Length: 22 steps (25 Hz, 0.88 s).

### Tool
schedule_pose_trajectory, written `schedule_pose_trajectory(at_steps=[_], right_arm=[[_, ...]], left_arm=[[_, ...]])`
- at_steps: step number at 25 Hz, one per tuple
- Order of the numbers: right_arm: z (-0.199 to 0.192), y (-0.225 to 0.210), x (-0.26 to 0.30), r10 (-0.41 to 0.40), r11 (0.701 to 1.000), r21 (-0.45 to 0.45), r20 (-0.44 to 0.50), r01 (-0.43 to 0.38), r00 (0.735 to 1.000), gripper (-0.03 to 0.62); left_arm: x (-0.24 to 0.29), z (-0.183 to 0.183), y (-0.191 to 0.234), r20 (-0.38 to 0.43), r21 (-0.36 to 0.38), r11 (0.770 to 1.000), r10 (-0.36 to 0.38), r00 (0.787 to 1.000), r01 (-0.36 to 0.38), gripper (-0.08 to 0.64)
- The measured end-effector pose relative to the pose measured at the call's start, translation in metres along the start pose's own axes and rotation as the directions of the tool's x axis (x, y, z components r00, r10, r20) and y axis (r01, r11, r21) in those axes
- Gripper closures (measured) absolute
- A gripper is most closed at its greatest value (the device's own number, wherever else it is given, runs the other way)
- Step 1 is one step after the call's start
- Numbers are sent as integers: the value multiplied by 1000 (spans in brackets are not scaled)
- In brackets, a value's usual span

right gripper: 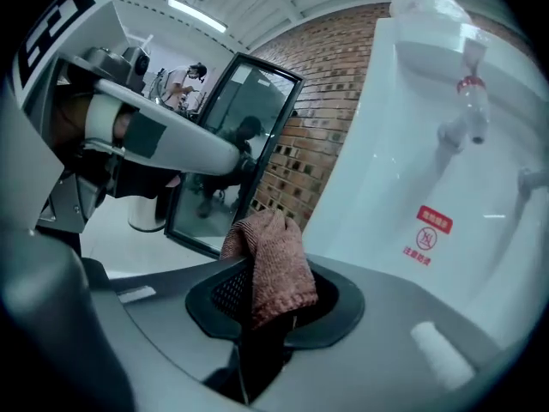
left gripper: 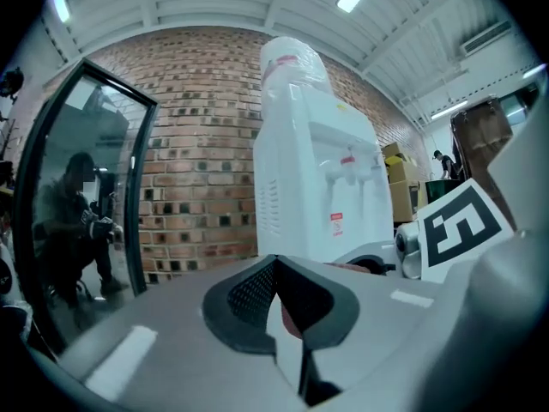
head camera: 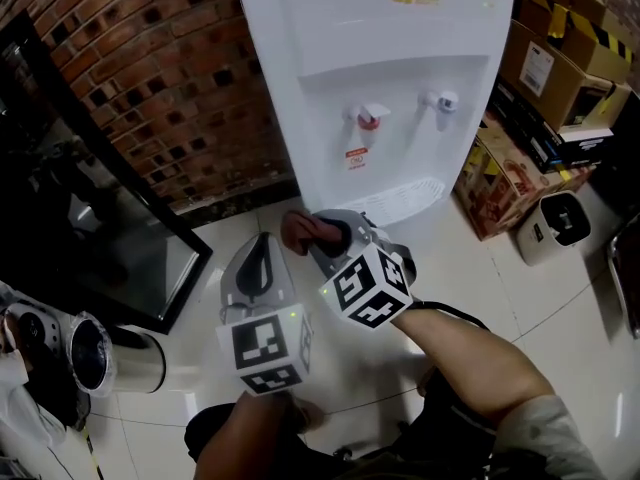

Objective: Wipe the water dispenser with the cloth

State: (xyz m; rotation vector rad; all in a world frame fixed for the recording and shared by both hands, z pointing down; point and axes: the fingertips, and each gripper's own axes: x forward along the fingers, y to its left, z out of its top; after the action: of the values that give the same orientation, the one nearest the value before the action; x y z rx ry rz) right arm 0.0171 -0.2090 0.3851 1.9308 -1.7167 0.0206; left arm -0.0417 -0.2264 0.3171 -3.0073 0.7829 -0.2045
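Note:
The white water dispenser [head camera: 380, 78] stands against the brick wall, with a red tap [head camera: 370, 118] and a blue tap [head camera: 441, 100] above its drip tray [head camera: 400, 200]. My right gripper [head camera: 325, 236] hovers just in front of the tray, shut on a reddish-brown cloth [head camera: 303, 230]. In the right gripper view the cloth [right gripper: 273, 269] hangs folded over the jaws of the right gripper [right gripper: 266, 303], and the dispenser [right gripper: 446, 187] fills the right side. My left gripper [head camera: 262, 243] is beside it on the left, shut with nothing held; its tips meet in the left gripper view [left gripper: 274, 264].
Cardboard boxes [head camera: 540, 78] are stacked right of the dispenser, with a small white appliance [head camera: 555, 226] on the floor before them. A black-framed glass panel [head camera: 120, 228] leans at the left, and a steel canister [head camera: 110, 358] lies below it. Brick wall [head camera: 170, 78] runs behind.

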Motion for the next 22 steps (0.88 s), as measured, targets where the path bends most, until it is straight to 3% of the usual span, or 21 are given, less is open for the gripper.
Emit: schedule_pose_trajectory(at_steps=[10,15,22], right_arm=[[-32,-56,-30,-107,987,116,-64,114,992,492],[-53,-96,-44,-183,957,210,-106,202,977,492],[-86,-142,-73,-298,912,241,-174,333,939,492]], left_arm=[[14,-6,-70,-18,51,992,-110,994,111,560],[23,-7,-95,-20,54,988,-146,989,147,560],[38,0,-133,16,29,983,-183,983,182,560]])
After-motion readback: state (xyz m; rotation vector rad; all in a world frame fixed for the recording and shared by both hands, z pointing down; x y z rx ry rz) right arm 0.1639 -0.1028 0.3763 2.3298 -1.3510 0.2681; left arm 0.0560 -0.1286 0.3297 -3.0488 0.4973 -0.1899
